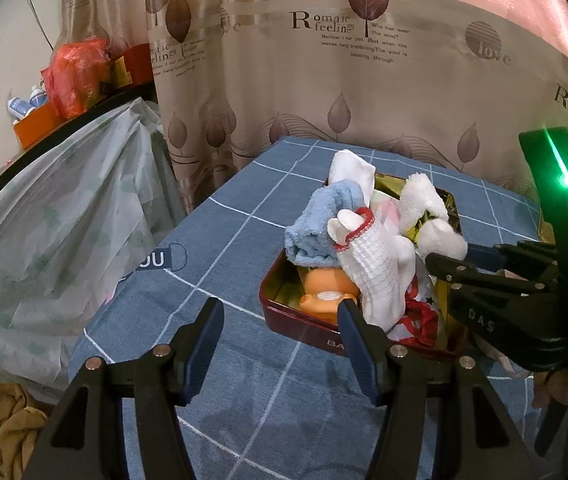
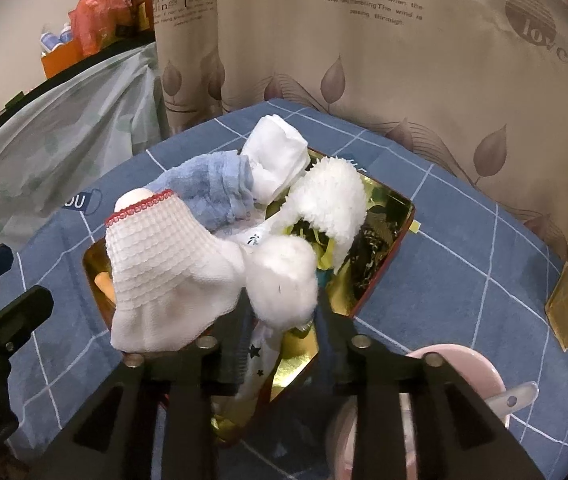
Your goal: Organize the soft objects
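- Red tin (image 1: 304, 334), gold-lined, sits on the blue checked cloth (image 1: 244, 380) toward its far edge, near the leaf-print curtain (image 1: 364, 92). It serves as the collecting box for the soft items.
- Heaped in the tin and spilling over its rim: blue terry cloth (image 1: 316, 224) on the left side, smooth white sock (image 1: 354, 170) at the far rim, ribbed white sock with red trim (image 1: 376, 272) at the near left, fluffy white plush piece (image 1: 424, 208) along the right side.
- An orange toy (image 1: 324, 292) lies low at the tin's near-left corner, mostly buried under the ribbed sock.
- Right gripper (image 2: 284, 320) reaches in over the tin's near rim. A fluffy white ball end (image 2: 284, 284) sits right at its fingertips. Jaws are narrowly parted; whether the pads press the fluff cannot be told, since the plush hides them. Judgement: this looks like a release or a re-grip, to settle the plush deeper.
- Left gripper (image 1: 280, 340) hovers off the tin's near-left edge, jaws wide apart, nothing between them. Probably waiting its turn or ready to steady the tin.
- A pink bowl (image 2: 464, 364) with a white spoon (image 2: 520, 396) stands near the cloth's near-right edge, apart from the tin.
- The pile stands above the rim, so it likely needs tucking down.
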Demonstrator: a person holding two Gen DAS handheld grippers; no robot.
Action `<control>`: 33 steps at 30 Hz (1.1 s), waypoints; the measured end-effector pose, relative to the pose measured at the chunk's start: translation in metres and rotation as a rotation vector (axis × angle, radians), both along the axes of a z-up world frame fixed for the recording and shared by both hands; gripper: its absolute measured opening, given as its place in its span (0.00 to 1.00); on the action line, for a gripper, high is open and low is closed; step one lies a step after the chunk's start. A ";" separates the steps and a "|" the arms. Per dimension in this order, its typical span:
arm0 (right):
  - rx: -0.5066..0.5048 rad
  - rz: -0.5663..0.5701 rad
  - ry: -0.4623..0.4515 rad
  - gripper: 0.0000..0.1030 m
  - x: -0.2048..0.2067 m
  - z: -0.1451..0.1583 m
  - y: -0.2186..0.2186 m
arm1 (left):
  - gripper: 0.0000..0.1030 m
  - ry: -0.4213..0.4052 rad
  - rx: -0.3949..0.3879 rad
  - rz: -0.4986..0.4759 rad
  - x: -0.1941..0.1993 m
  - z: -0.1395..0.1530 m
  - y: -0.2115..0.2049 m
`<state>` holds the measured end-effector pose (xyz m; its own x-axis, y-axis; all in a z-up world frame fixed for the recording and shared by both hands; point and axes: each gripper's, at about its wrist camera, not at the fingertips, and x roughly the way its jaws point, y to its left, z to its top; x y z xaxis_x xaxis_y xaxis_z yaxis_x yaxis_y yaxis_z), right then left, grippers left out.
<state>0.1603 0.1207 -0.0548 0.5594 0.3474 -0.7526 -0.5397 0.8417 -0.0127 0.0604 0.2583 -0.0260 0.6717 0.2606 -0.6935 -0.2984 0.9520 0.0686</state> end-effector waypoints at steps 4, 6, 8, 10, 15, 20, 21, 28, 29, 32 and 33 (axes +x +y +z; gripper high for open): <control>0.013 0.002 -0.021 0.57 -0.004 0.005 0.000 | 0.59 0.001 0.000 0.001 0.000 0.000 0.000; 0.021 -0.001 -0.043 0.62 -0.010 0.011 0.000 | 0.59 -0.001 0.000 0.000 0.000 0.000 0.000; 0.032 -0.009 -0.058 0.69 -0.016 0.017 -0.002 | 0.59 -0.003 0.001 0.001 -0.001 0.000 0.001; 0.041 -0.024 -0.065 0.76 -0.021 0.022 -0.003 | 0.59 -0.004 0.003 0.001 -0.001 0.001 0.001; 0.037 -0.097 -0.123 0.85 -0.045 0.035 -0.014 | 0.59 -0.007 0.005 0.002 -0.002 0.002 0.000; 0.021 -0.172 -0.141 0.92 -0.067 0.040 -0.033 | 0.59 -0.009 0.011 -0.006 -0.002 0.002 -0.002; 0.015 -0.189 -0.139 0.92 -0.072 0.039 -0.038 | 0.59 -0.009 0.012 -0.006 -0.003 0.002 -0.003; 0.033 -0.269 -0.095 0.94 -0.099 0.028 -0.063 | 0.59 -0.015 0.028 -0.017 -0.005 0.004 -0.009; 0.036 -0.280 -0.089 0.95 -0.104 0.025 -0.065 | 0.59 -0.014 0.031 -0.019 -0.005 0.004 -0.010; 0.036 -0.294 -0.074 0.95 -0.111 0.017 -0.067 | 0.59 -0.014 0.037 -0.026 -0.005 0.004 -0.014; 0.039 -0.295 -0.068 0.95 -0.113 0.015 -0.066 | 0.59 -0.013 0.039 -0.027 -0.005 0.004 -0.015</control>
